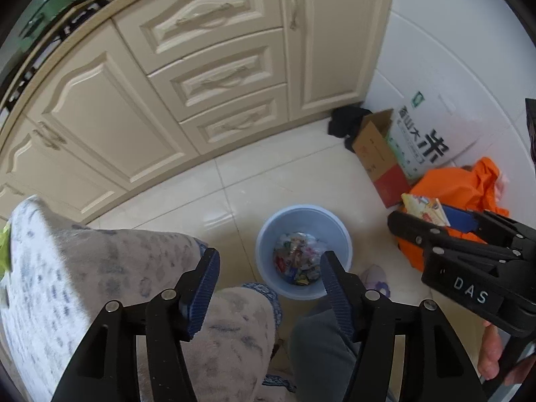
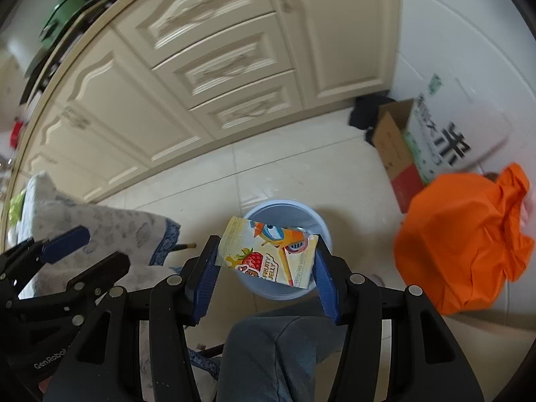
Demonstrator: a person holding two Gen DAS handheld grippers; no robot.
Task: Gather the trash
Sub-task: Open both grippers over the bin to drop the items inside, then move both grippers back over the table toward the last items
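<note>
Two grippers are hanging over the round pale blue plastic bin (image 1: 303,251) on the floor. The right gripper (image 2: 266,261) is squeezing a flat white fruit jelly packet (image 2: 268,256) above the bin's mouth; letting go right there looks best. The left gripper (image 1: 268,268) is spread apart, holding nothing.

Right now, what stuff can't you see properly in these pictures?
- Blue bin, right wrist view: the jelly packet held in the right gripper hides its inside.
- Trash in the bin, left wrist view: too small and jumbled to name the pieces.
- Stovetop with green pot: cut off by the edge of the left wrist view.
- Cardboard box, right wrist view: blurred, small print unreadable.
</note>
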